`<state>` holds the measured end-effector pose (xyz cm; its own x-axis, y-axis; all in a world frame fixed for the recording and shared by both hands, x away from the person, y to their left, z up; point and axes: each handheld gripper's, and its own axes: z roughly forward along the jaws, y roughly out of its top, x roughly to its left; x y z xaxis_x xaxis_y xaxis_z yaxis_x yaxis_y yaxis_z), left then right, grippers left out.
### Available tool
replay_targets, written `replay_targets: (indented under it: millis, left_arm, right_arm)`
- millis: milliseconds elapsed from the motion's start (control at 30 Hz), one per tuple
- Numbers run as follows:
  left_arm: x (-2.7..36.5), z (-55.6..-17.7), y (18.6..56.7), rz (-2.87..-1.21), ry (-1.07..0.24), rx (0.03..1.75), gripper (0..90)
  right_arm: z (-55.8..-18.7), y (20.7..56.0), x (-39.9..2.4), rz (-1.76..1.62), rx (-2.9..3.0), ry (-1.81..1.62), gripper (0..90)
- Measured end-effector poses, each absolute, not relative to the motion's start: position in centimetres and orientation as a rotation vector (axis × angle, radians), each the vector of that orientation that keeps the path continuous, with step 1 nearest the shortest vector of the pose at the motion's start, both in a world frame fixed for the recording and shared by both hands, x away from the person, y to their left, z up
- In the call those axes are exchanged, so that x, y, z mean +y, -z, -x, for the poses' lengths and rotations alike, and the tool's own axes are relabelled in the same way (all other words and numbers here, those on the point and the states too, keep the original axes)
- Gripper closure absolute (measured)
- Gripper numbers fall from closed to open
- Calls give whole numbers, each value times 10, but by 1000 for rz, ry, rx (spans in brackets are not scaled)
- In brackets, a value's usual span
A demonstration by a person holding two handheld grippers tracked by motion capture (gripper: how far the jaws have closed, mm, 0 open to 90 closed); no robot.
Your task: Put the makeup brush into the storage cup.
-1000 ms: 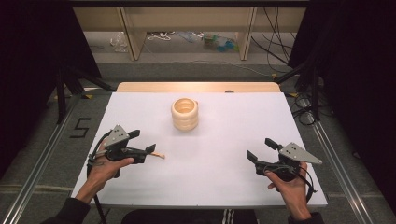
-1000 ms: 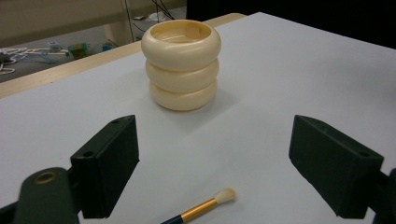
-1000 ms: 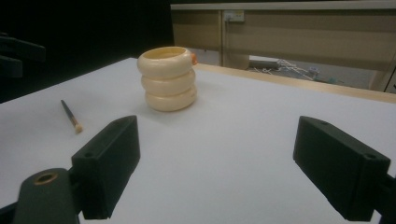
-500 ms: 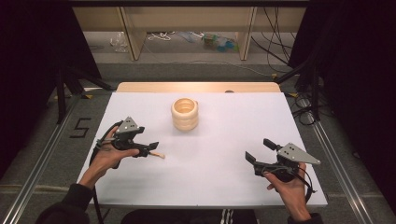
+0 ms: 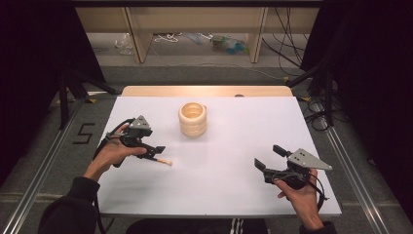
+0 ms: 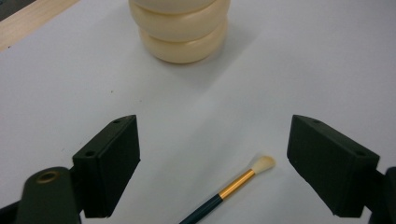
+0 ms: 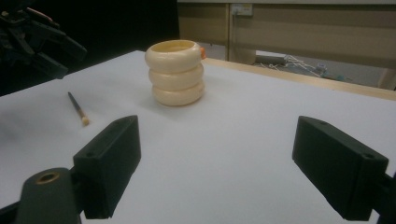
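A cream ringed holder (image 5: 193, 118) stands upright at the table's middle back; it also rises ahead in the left gripper view (image 6: 180, 28) and in the right gripper view (image 7: 176, 72). A small brush (image 5: 163, 161) with a dark handle, gold ferrule and pale bristles lies flat on the white table. My left gripper (image 5: 149, 146) hovers just above the brush's handle end, open; the brush (image 6: 233, 186) lies low between its jaws, untouched. My right gripper (image 5: 269, 157) stands open at the front right with nothing in it, far from the brush (image 7: 78, 108).
The white table top (image 5: 234, 141) has a wooden strip (image 5: 204, 90) along its far edge. Beyond are shelving legs and loose cables on the floor. Metal rails run along both sides of the table. The left gripper (image 7: 37, 37) shows at far left in the right gripper view.
My left gripper has moved forward and to the right, toward the holder, and now sits over the brush handle. The right gripper has hardly moved.
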<state>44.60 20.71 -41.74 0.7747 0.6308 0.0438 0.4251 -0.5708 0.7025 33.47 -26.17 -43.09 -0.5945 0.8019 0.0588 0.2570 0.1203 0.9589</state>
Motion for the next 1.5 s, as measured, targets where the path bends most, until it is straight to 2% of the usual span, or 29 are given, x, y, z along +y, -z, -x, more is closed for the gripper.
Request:
replay_targets:
  millis: [333,600,867,1500]
  left_arm:
    - [204,-454,422,-2475,-343,710,192]
    - [200,-456,426,-2552,-324,672,201]
    - [198,-460,425,-2698,-232,599,195]
    - [203,-469,443,-2732,-174,578,202]
  right_arm:
    - [-336,432,-261,-1012,1935,-1508,166]
    - [-336,432,-261,-1027,1945,-1506,167]
    - [-337,433,-259,-1018,1944,-1518,167]
    - [-337,432,-259,-1014,1963,-1500,167]
